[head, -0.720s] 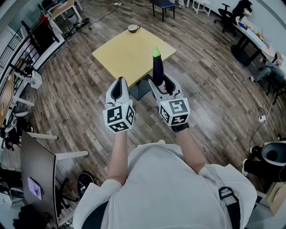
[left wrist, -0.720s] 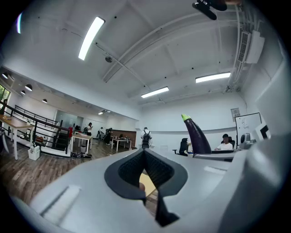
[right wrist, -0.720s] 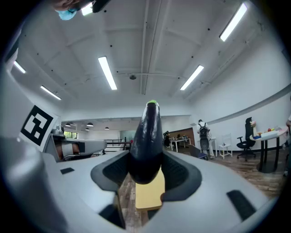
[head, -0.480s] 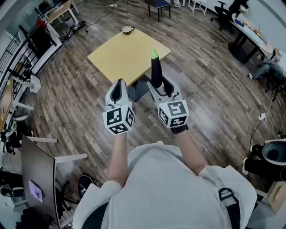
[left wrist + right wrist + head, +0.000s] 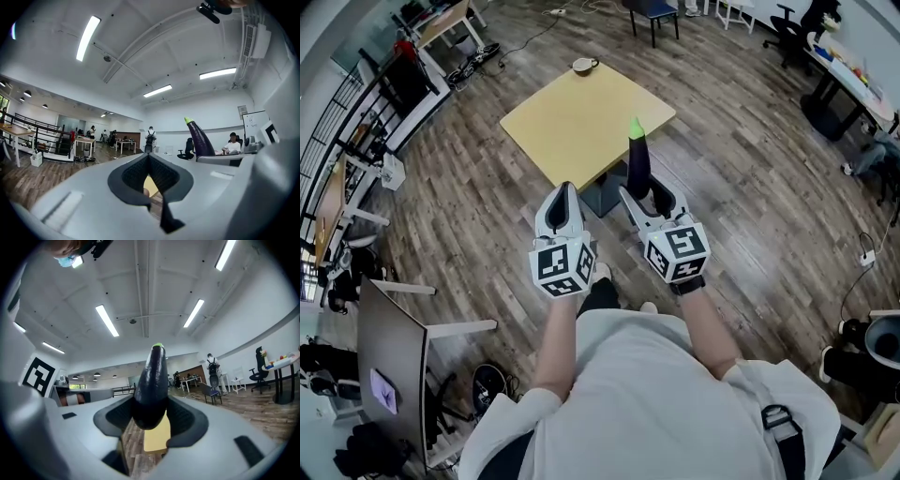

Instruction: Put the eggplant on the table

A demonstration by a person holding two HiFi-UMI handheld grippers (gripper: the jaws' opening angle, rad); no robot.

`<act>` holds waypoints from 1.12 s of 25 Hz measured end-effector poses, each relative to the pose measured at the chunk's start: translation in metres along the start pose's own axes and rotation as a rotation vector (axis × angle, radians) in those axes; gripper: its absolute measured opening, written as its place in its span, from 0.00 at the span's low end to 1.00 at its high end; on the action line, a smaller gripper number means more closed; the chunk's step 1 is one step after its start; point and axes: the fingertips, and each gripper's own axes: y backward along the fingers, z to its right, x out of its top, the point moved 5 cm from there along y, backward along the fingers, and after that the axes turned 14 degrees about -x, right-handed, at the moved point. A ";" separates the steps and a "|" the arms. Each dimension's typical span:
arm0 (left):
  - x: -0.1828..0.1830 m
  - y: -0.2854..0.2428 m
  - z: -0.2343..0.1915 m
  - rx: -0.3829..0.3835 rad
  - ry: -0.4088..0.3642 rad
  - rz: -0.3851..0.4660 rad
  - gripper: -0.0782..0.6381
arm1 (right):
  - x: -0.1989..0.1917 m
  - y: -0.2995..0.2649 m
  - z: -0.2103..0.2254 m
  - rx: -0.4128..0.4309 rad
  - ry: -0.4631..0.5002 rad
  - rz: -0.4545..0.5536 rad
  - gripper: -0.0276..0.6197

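A dark purple eggplant (image 5: pixel 637 156) with a green tip stands upright in my right gripper (image 5: pixel 645 193), whose jaws are shut on its lower end. In the right gripper view the eggplant (image 5: pixel 151 383) fills the gap between the pads. It hangs over the wooden floor just short of the near edge of the yellow table (image 5: pixel 572 122). My left gripper (image 5: pixel 563 197) is beside it on the left, held level and shut, with nothing in it. In the left gripper view, the eggplant (image 5: pixel 200 139) shows to the right.
A cup (image 5: pixel 582 66) sits at the table's far corner. The table's dark base (image 5: pixel 602 195) stands on the floor just beyond the grippers. Desks and railings (image 5: pixel 366 141) line the left; chairs and desks (image 5: pixel 825 56) stand at the far right.
Both grippers sit a little lower and further right in the head view, and the person's feet now show below them. The eggplant stays upright in the right gripper.
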 end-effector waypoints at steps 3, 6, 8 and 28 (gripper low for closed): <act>-0.004 -0.009 -0.014 -0.001 0.014 0.011 0.12 | -0.006 -0.018 0.000 0.002 -0.006 -0.013 0.39; -0.009 -0.030 -0.034 -0.001 0.028 0.019 0.12 | -0.010 -0.045 0.005 -0.006 0.007 -0.021 0.39; -0.009 -0.047 -0.049 -0.002 0.035 0.022 0.12 | -0.010 -0.067 0.008 -0.011 0.010 -0.030 0.39; 0.009 -0.191 -0.264 0.005 0.063 0.040 0.12 | 0.004 -0.325 -0.023 -0.056 0.078 -0.066 0.39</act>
